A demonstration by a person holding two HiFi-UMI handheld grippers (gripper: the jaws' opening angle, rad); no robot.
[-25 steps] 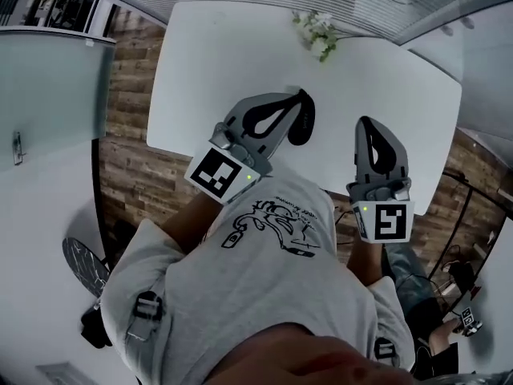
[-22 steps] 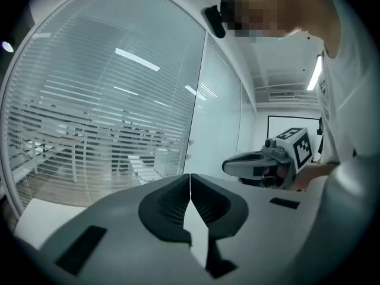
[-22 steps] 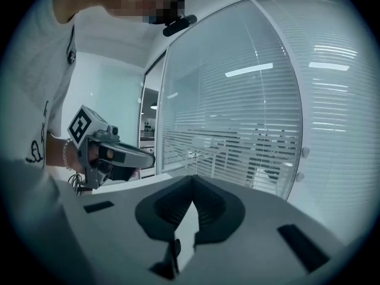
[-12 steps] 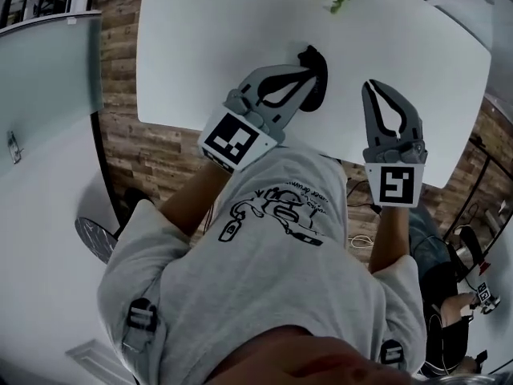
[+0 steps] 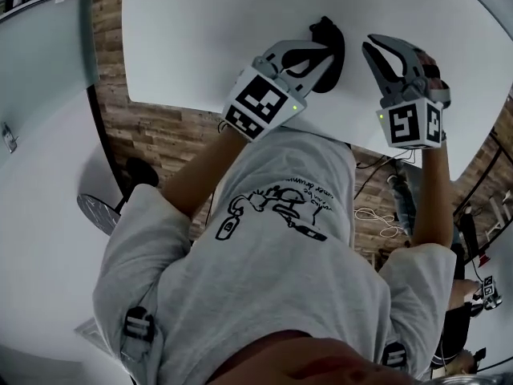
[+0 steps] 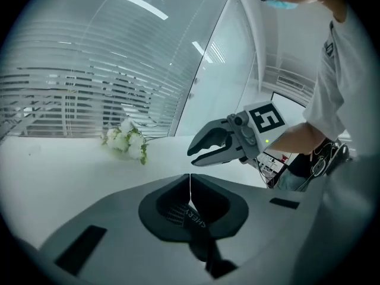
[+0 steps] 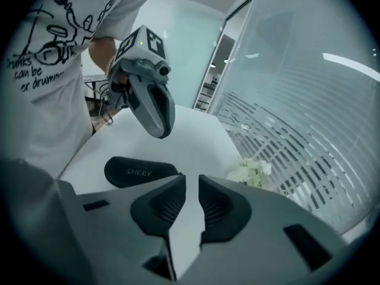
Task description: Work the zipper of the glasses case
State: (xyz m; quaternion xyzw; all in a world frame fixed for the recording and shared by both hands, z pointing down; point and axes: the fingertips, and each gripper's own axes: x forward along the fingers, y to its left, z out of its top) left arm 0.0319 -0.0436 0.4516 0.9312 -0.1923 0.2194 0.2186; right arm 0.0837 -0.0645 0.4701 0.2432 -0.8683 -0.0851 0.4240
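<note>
2 grippers inspected. Glasses case (image 7: 139,171) lies flat on the bench (image 5: 200,38). Left gripper (image 6: 190,178): fingers clenched tip to tip directly over the case, contact unconfirmed. Right gripper (image 7: 191,180): fingers opening, empty, beside the case, clear of it.

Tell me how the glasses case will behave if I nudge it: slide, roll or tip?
The glasses case lies low and flat on the smooth white table, so it will probably slide, not tip. Its domed shell holds its shape unsupported: likely stiff. Being small, it is probably light.
</note>
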